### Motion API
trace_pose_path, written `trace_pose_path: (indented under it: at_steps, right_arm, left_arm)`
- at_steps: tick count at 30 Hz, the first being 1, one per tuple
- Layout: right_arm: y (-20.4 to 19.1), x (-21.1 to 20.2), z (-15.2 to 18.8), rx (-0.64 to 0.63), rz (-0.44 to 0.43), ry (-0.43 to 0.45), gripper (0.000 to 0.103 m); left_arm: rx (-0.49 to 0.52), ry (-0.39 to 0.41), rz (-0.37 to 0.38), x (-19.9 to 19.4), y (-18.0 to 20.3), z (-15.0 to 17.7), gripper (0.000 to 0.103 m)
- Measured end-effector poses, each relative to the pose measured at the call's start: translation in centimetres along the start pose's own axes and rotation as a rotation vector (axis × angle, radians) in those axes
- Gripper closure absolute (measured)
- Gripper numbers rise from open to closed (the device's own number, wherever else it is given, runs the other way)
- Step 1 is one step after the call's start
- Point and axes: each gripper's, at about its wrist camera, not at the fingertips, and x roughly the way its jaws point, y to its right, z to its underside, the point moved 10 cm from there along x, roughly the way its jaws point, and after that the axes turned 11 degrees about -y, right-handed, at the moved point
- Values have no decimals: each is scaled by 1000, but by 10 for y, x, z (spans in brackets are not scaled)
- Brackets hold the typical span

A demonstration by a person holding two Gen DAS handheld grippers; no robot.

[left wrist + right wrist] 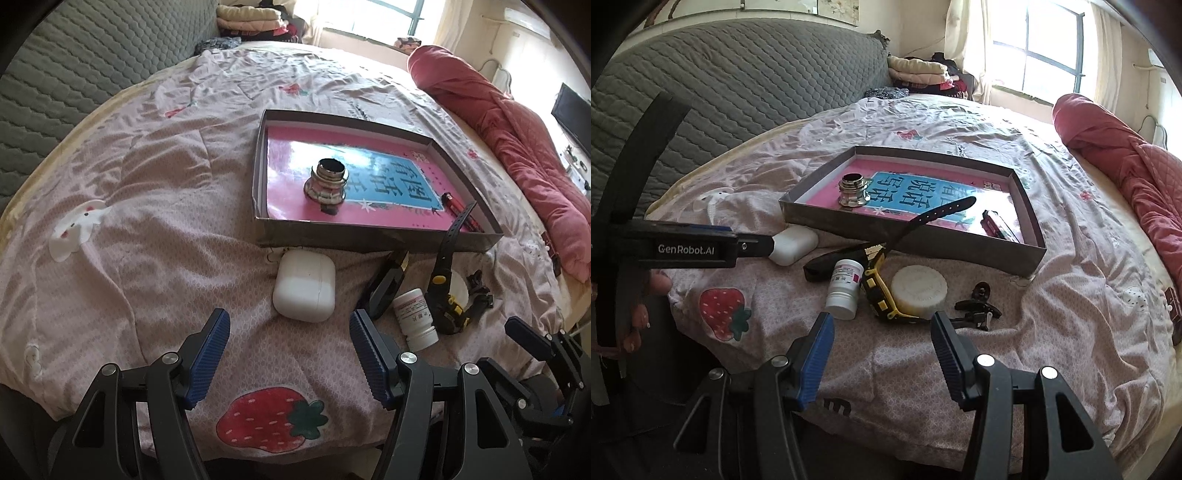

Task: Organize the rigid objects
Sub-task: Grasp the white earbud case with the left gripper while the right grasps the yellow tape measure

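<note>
A shallow grey box [369,242] [905,236] with a pink book inside lies on the bed. It holds a metal lens-like ring [327,182] [854,191] and a red item [461,212] [999,225]. In front of it lie a white earbud case [304,288] [794,240], a white pill bottle [415,319] [844,288], a yellow-black watch [447,288] [882,295], a white round lid [919,291], a black flat item [386,288] [834,264] and a black clip [977,304]. My left gripper [290,330] is open just short of the earbud case. My right gripper [882,332] is open near the watch.
A rolled red quilt [517,140] [1126,158] lies along the right side of the bed. A grey quilted headboard [720,81] stands at the left. Folded clothes [923,70] sit by the window. The pink sheet [147,221] is wrinkled.
</note>
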Motion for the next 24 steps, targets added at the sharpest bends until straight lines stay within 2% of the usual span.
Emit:
trace_pose_path:
  at_steps: [24]
  right_arm:
    - [2,12,0,7,-7,-25,49]
  left_arm:
    - [10,-37,-9,17,2,6,34]
